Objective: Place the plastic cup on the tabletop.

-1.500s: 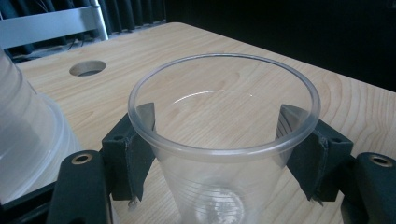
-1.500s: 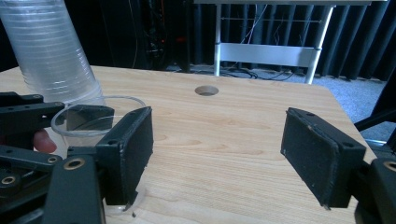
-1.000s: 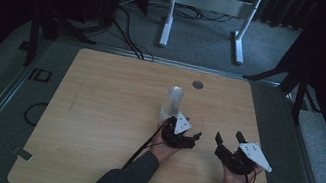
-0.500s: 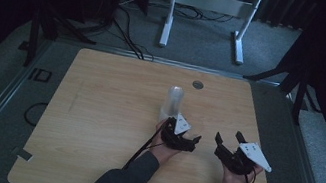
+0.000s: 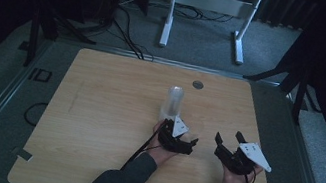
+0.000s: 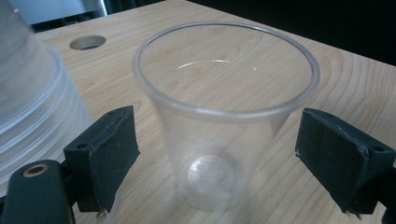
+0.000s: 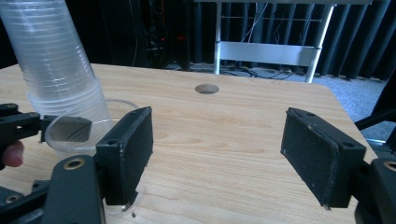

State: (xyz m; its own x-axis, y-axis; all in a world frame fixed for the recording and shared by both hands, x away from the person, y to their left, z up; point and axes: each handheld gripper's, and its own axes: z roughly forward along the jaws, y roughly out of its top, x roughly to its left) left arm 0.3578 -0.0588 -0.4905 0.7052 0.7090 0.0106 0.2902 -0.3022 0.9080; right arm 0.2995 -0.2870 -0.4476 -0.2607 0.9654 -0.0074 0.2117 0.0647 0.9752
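Straddling a single clear cup (image 6: 224,130) with my left gripper (image 6: 229,154), jaws just sprung wide, pads off its wall | cup upright, empty, toward the table's (image 5: 96,110) near edge | tall cup stack (image 5: 172,104) just behind it, mid-table | my right gripper (image 5: 231,145) released, holding nothing, toward the near right corner.

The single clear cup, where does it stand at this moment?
The single clear cup stands upright on the table between the open tongs of the left gripper, untouched by them, right beside the stack of cups.
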